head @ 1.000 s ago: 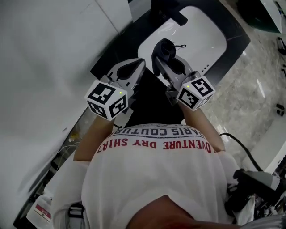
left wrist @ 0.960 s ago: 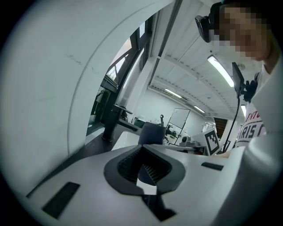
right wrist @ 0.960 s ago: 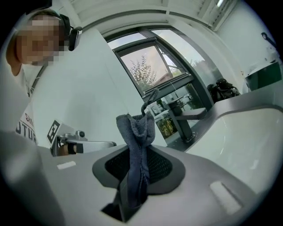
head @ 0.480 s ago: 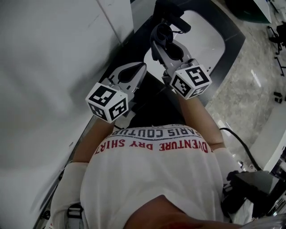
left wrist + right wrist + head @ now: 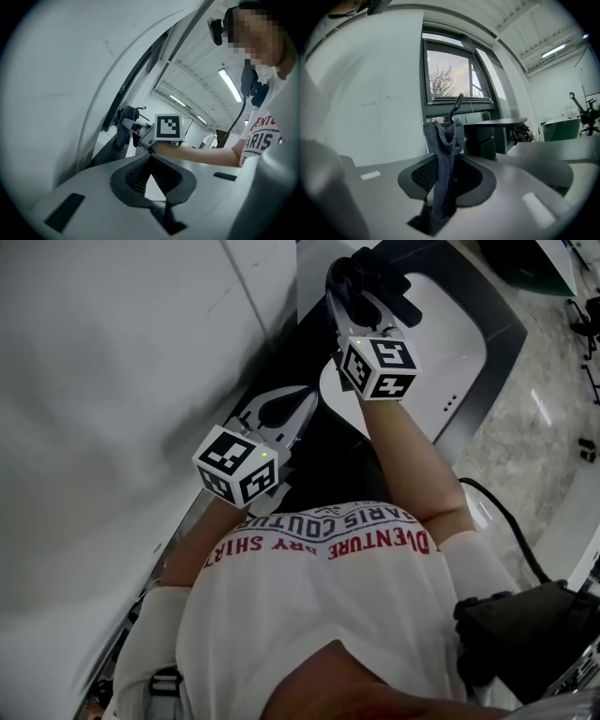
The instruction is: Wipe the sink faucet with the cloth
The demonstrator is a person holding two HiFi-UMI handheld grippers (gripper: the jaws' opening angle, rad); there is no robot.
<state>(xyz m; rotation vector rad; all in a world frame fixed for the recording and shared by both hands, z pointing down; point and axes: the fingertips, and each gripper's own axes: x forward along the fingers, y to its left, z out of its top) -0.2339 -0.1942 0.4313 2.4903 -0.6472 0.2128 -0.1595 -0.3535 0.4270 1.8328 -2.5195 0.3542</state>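
Observation:
In the head view my right gripper (image 5: 343, 289) reaches over the far end of the white sink (image 5: 448, 345), shut on a dark grey cloth (image 5: 345, 270). The cloth bunches right beside the black faucet (image 5: 401, 302); whether they touch is hidden. The right gripper view shows the cloth (image 5: 443, 150) standing up out of the closed jaws of the right gripper (image 5: 444, 174), in front of a window. My left gripper (image 5: 307, 401) hangs back over the dark counter, shut and empty. In the left gripper view its jaws meet at the left gripper (image 5: 150, 159), with the cloth (image 5: 122, 133) beyond.
A white wall panel (image 5: 112, 362) runs along the left. The black counter (image 5: 323, 460) frames the sink. A black cable (image 5: 511, 531) and a black device (image 5: 525, 634) lie at the lower right, over pale floor (image 5: 548, 418).
My right gripper has carried the cloth away from me, from over the basin's near part up to the faucet at the far end. The left gripper has barely moved.

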